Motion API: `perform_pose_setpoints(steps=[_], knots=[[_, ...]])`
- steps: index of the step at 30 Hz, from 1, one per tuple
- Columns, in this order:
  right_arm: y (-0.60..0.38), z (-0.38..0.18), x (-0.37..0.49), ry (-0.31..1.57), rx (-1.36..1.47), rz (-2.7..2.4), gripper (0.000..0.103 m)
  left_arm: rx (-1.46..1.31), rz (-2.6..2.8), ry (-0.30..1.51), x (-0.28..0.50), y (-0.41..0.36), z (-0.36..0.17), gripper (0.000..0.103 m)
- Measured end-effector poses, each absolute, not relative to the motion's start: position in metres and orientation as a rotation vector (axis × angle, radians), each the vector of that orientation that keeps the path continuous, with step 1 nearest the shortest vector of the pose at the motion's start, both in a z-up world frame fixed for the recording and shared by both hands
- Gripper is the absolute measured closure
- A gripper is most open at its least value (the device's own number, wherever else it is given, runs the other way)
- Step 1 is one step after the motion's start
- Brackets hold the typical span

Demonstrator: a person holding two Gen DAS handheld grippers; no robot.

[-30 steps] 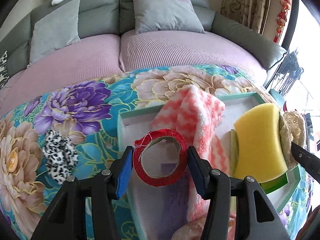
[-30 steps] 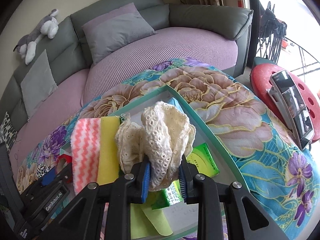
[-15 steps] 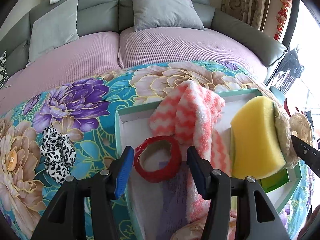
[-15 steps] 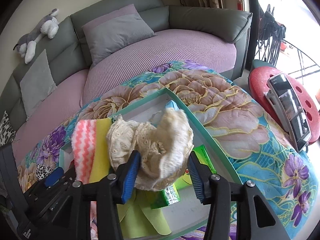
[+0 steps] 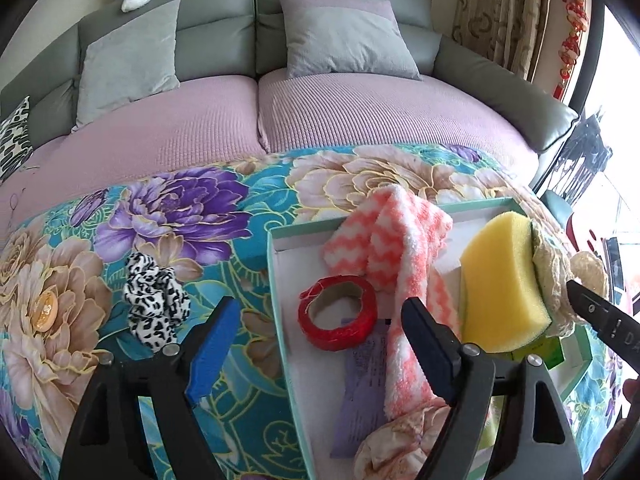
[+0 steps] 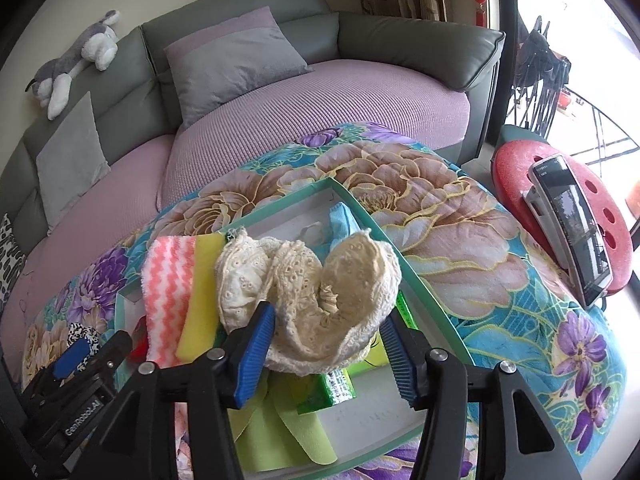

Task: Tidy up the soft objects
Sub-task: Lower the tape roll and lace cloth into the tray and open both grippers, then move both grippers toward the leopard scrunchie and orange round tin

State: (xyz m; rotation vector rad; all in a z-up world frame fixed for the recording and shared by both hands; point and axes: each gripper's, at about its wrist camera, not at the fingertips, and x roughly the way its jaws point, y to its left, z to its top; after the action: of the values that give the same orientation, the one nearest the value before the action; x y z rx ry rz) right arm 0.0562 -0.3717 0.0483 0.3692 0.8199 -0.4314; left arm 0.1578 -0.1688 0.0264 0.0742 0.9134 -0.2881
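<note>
Both grippers open over the green-rimmed box (image 5: 280,276) on the floral-covered bench: the left gripper (image 5: 320,336) letting go of the red tape roll (image 5: 338,322), the right gripper (image 6: 330,344) freeing the cream lace cloth (image 6: 320,292) beside the yellow sponge (image 5: 500,288), apparently to gather the soft items.

a plush dog (image 6: 72,60) lies atop the grey sofa (image 6: 400,44); a phone (image 6: 568,224) leans on a red stool (image 6: 600,200).
</note>
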Motion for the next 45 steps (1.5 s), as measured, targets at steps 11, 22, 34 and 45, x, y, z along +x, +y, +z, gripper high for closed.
perform_pose_setpoints(steps=[11,22,34,45], knots=[[-0.372,0.052,0.054,0.801,0.374,-0.445,0.025,0.064,-0.283,0.903,0.151,-0.162,0.034,0.02],[-0.364,0.073,0.044,0.734,0.344,-0.426,0.021,0.052,-0.282,0.876,0.144,-0.156,0.046,0.02],[-0.348,0.075,0.049,0.739,0.323,-0.361,0.021,0.021,-0.226,0.867,0.138,-0.127,0.057,0.019],[-0.302,0.072,0.066,0.769,0.271,-0.254,0.021,-0.061,-0.101,0.887,0.133,-0.063,0.057,0.02]])
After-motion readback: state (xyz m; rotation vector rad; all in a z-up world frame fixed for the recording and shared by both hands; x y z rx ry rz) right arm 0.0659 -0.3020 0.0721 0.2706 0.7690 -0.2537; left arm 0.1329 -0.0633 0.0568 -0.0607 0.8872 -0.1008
